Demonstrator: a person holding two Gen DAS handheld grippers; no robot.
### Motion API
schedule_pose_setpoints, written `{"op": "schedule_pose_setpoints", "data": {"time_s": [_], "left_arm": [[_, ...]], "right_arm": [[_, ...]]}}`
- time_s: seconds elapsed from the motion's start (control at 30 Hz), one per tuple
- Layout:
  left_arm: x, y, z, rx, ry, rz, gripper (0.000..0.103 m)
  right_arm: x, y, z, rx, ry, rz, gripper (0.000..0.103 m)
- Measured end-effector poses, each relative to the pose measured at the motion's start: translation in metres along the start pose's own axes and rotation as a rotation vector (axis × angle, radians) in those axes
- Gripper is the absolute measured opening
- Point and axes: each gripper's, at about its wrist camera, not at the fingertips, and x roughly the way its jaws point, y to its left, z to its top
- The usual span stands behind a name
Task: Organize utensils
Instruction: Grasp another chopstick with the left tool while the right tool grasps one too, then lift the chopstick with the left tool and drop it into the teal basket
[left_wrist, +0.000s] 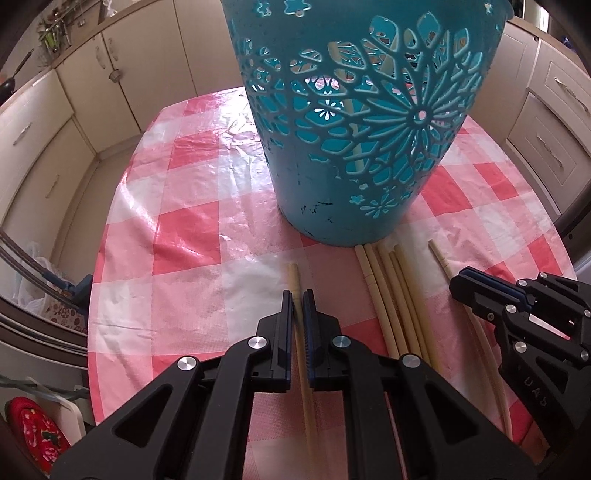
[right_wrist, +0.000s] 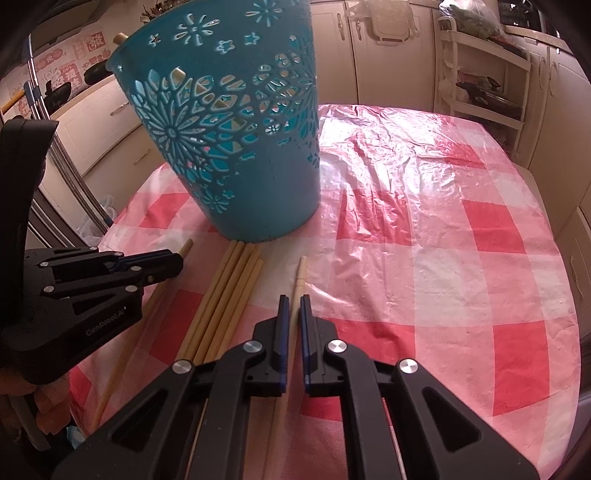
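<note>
Teal plastic fills the top of the left wrist view: a perforated basket (left_wrist: 362, 122) with flower cut-outs stands on the table (left_wrist: 192, 206), which wears a pink-and-white checked plastic cloth. At least one pale chopstick shows through the holes, already inside. At six o'clock the left tool (left_wrist: 297, 301) has its pads pressed together on a single bamboo chopstick (left_wrist: 294, 275) whose blunt end pokes out towards the basket. Just to the three o'clock side of it lies a loose bundle of chopsticks (left_wrist: 388, 291), their ends touching or almost touching the basket's foot. At four o'clock the right tool (left_wrist: 466, 277) pinches another chopstick (left_wrist: 439, 254), set apart from the bundle.

Seen from the right wrist, the right tool (right_wrist: 294, 303) at six o'clock is likewise clamped on its own chopstick (right_wrist: 300, 273), tip aimed at the basket (right_wrist: 236, 125) at eleven o'clock. The bundle (right_wrist: 229, 291) lies at its nine o'clock side, and beyond that the left tool (right_wrist: 173, 263) grips its stick low over the cloth. A stick end peeks above the basket rim.

Judging by this, the step in hand is the pick-up: each tool has one chopstick gripped but both appear close to the table. The next move calls for lifting each stick clear, tipping it upright over the rim and releasing it inside, without knocking the basket or scattering the bundle.
</note>
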Motion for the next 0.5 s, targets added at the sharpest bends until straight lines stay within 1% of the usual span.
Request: {"op": "schedule_pose_setpoints", "data": {"time_s": [0.1,0.23,0.3,0.4,0.5], "left_arm": [[0.001,-0.002,0.000,0.014,-0.002,0.008,0.006],[0.000,-0.005,0.000,0.024,0.001,0.008,0.006],[-0.001,-0.002,0.000,0.021,0.016,-0.024,0.005],[-0.011,0.011,0.001,-0.015,0.030,-0.088,0.005],[-0.041,0.035,0.005,-0.073,-0.016,-0.132,0.005]], "right_arm": [[0.000,-0.001,0.002,0.007,0.009,0.005,0.007],[0.001,0.003,0.001,-0.025,0.002,-0.014,0.007],[0.002,0.003,0.001,-0.029,0.000,-0.014,0.006],[0.002,0.000,0.002,-0.010,0.000,0.003,0.006],[0.002,-0.002,0.002,0.002,0.000,0.013,0.006]]}}
